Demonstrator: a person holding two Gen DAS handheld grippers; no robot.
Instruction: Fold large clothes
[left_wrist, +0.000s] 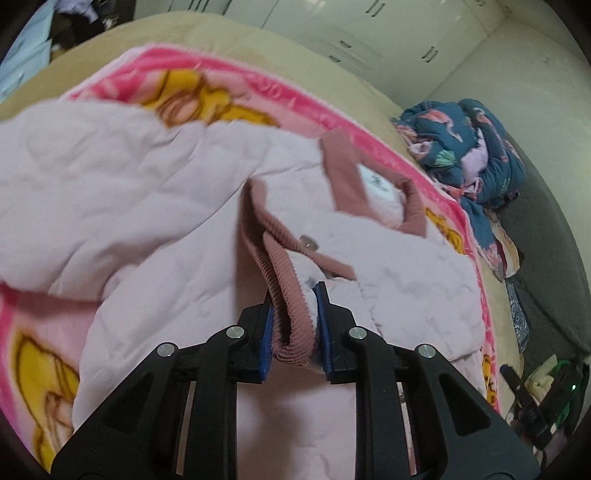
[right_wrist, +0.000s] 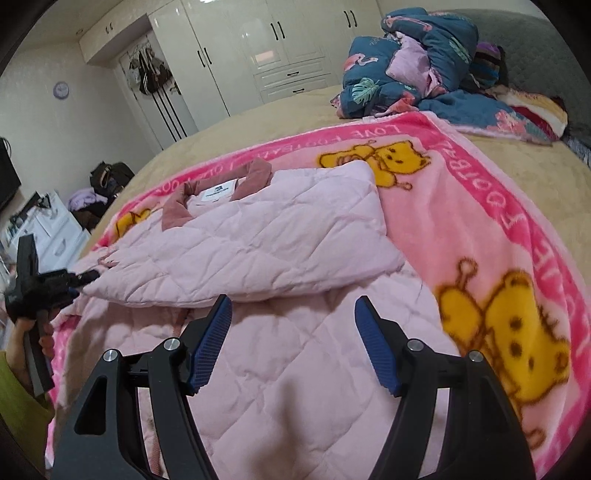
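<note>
Left gripper (left_wrist: 295, 325) clamping jacket cuff (left_wrist: 291, 314), right gripper (right_wrist: 295, 343) wide open

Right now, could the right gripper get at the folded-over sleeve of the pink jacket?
Probably yes. The right gripper is open and empty above the pink jacket, and the folded-over sleeve lies just ahead with nothing between. The left gripper pinches the corduroy cuff, off to the side.

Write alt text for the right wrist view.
The right gripper hovers open over a pale pink quilted jacket, partly folded on a pink bear-print blanket spread across a bed. At the left edge, the left gripper grips the jacket's edge; a rumpled blue floral quilt sits behind.
</note>
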